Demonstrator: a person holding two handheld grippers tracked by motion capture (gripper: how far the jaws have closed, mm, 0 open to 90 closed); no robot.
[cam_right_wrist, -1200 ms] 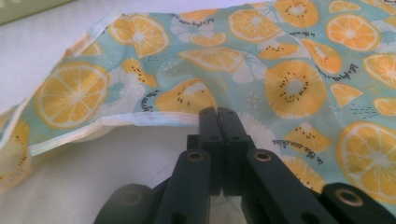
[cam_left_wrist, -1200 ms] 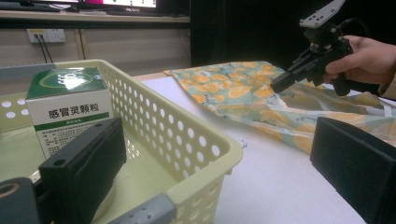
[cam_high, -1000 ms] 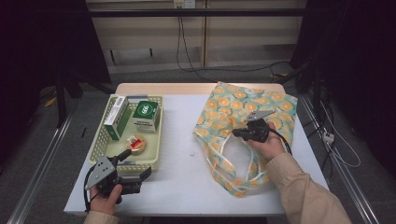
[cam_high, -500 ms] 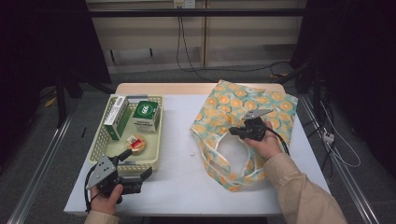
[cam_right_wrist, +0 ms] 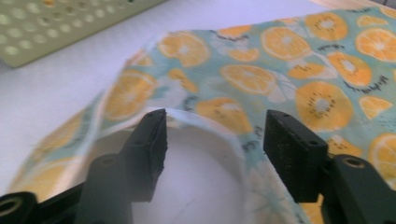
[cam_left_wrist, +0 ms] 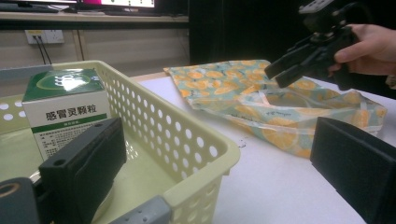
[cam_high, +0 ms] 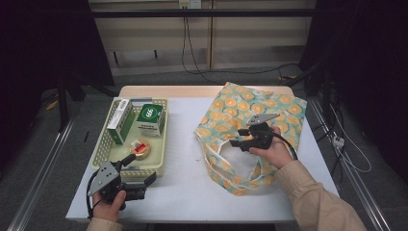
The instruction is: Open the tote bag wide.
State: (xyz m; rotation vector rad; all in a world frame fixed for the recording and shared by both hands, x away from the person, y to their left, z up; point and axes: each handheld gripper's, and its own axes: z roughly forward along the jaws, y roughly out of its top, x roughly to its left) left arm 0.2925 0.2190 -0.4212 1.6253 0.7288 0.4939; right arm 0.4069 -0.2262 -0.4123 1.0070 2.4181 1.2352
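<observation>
A person's right claw [cam_high: 239,137] hangs over the mouth of an orange-print bag [cam_high: 250,108] lying flat on the right half of the white tabletop [cam_high: 185,139]. The claw's jaws have just been opening and now stand apart; in the right gripper view the bag's white-lined rim [cam_right_wrist: 210,123] curves between them with neither pad pressing on it, so the claw has hold of nothing. The bag's white handles [cam_high: 214,149] lie loose at its open end, nearest the person.

The left claw [cam_high: 149,180] rests low at the front left of the tabletop, just in front of a pale yellow-green basket [cam_high: 107,144]. Its jaws are spread wide and empty; in the left gripper view one jaw stands before the basket's near corner [cam_left_wrist: 219,154] and the other over bare tabletop.

Inside the basket stand a green-and-white box [cam_high: 149,120] and a slimmer green-and-white carton [cam_high: 120,120] against the far end, with a small round tin [cam_high: 140,147] lying nearer the person. The basket and the bag lie well apart, with a strip of bare tabletop between them. Cables [cam_high: 185,43] hang down the wall behind.
</observation>
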